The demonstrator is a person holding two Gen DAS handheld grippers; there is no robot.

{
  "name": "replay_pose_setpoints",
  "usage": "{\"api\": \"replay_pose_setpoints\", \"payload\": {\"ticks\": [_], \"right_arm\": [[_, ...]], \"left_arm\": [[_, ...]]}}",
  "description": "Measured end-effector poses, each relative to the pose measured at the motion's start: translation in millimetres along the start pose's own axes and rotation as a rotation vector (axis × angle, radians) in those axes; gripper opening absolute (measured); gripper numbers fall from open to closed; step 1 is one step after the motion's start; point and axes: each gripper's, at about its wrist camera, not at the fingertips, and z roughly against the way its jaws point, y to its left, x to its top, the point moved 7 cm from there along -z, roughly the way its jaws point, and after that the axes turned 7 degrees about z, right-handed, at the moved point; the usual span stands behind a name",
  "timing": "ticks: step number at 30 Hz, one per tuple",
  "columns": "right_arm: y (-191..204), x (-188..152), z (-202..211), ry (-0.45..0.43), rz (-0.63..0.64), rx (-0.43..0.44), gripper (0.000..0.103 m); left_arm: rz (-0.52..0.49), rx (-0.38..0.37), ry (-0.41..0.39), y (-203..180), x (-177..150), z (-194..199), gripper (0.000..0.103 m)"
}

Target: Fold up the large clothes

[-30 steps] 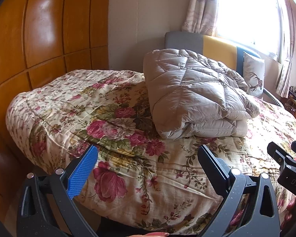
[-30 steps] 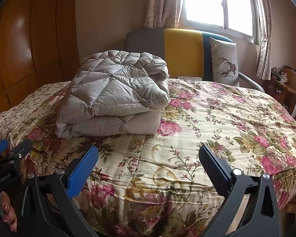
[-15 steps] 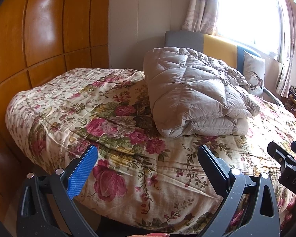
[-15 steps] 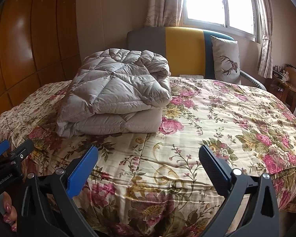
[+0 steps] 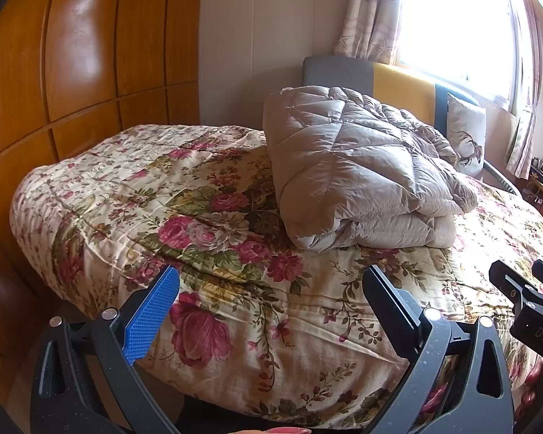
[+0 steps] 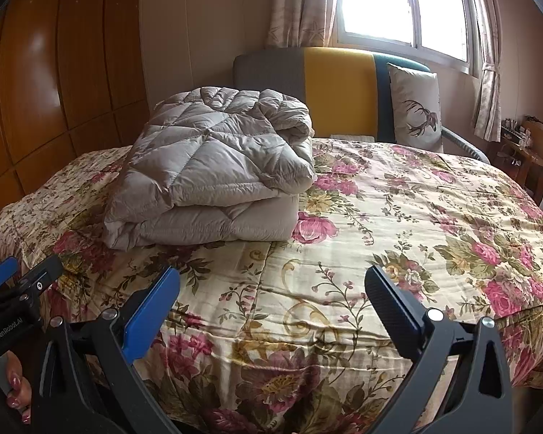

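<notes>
A beige quilted down coat point(image 5: 358, 177) point(image 6: 213, 173) lies folded into a thick stack on the floral bedspread point(image 5: 199, 224) point(image 6: 398, 224). My left gripper point(image 5: 269, 285) hangs open over the bed's near edge, well short of the coat, with nothing between its fingers. My right gripper point(image 6: 271, 285) is open too, empty, over the bedspread in front and to the right of the coat. The right gripper's body shows at the right edge of the left wrist view, and the left gripper's body at the left edge of the right wrist view.
A wooden wardrobe wall point(image 5: 72, 72) runs along the bed's left side. A grey, yellow and teal headboard point(image 6: 336, 90) with a deer-print pillow point(image 6: 416, 108) stands under the window. A cluttered side table point(image 6: 528, 144) sits at the far right. A hand point(image 6: 16, 390) shows bottom left.
Both views have drifted slightly; the coat sits a touch higher and farther than a second ago. Both grippers stay open and the coat has not moved.
</notes>
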Motion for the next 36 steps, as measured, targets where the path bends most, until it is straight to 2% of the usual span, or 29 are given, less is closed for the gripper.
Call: {"api": "replay_pose_setpoints", "payload": {"ticks": [36], "right_arm": [[2.2, -4.2, -4.4, 0.024, -0.004, 0.017, 0.101]], "left_arm": [[0.002, -0.009, 0.017, 1.1, -1.8, -2.4, 0.1]]}}
